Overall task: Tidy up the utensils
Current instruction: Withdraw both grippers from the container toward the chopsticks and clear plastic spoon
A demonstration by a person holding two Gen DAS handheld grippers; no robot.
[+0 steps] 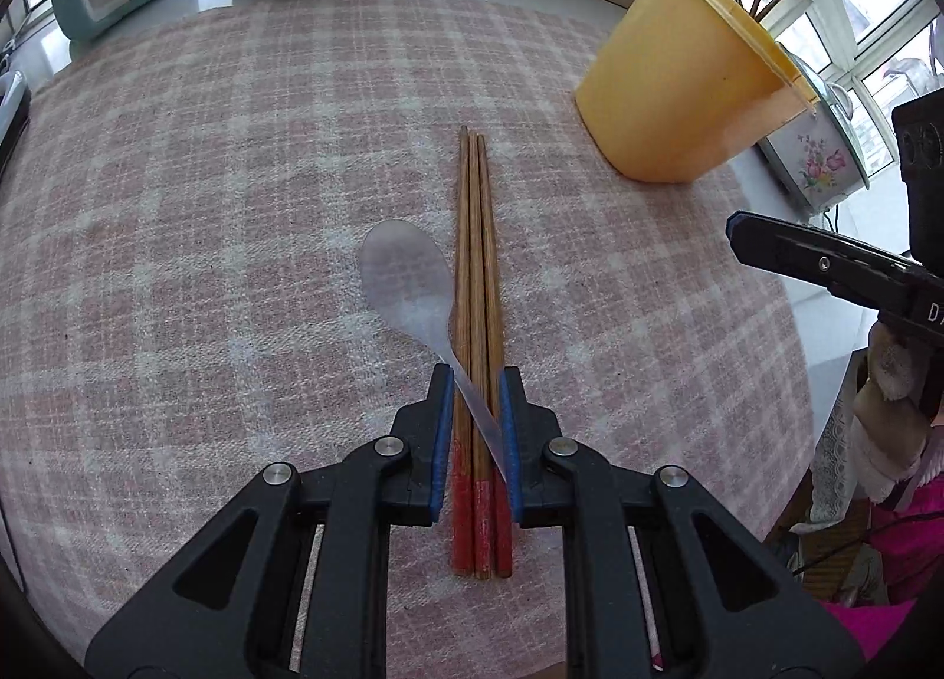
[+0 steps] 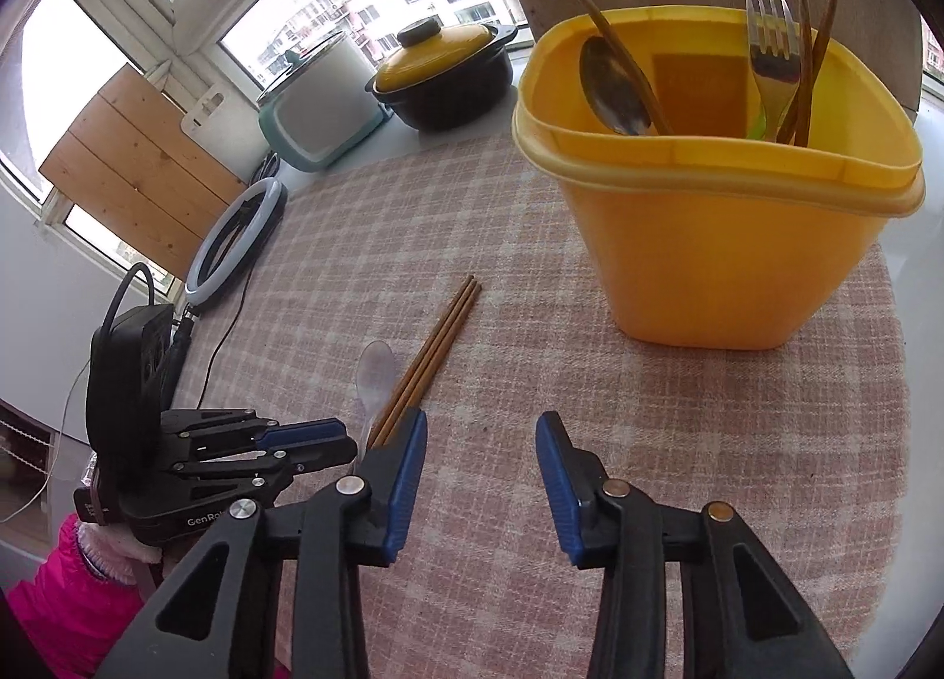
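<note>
Three wooden chopsticks (image 1: pixel 477 278) with red ends lie side by side on the pink plaid cloth (image 1: pixel 236 177). A clear plastic spoon (image 1: pixel 407 272) lies beside them, its handle crossing over them. My left gripper (image 1: pixel 477 384) straddles the chopsticks and the spoon handle, its blue pads (image 1: pixel 441 431) close on both sides; whether they press is unclear. My right gripper (image 2: pixel 481 431) is open and empty above the cloth, in front of the yellow holder (image 2: pixel 725 242). The holder contains a metal spoon (image 2: pixel 610 89), a fork (image 2: pixel 773 53) and chopsticks. The chopsticks (image 2: pixel 433 343) and clear spoon (image 2: pixel 374 372) also show in the right wrist view.
A black pot with a yellow lid (image 2: pixel 448 71), a pale green appliance (image 2: pixel 321 101) and a wooden board (image 2: pixel 141 166) stand at the back. A ring light (image 2: pixel 236 236) and cable lie at the cloth's left edge. A flowered cooker (image 1: pixel 814 160) stands behind the holder.
</note>
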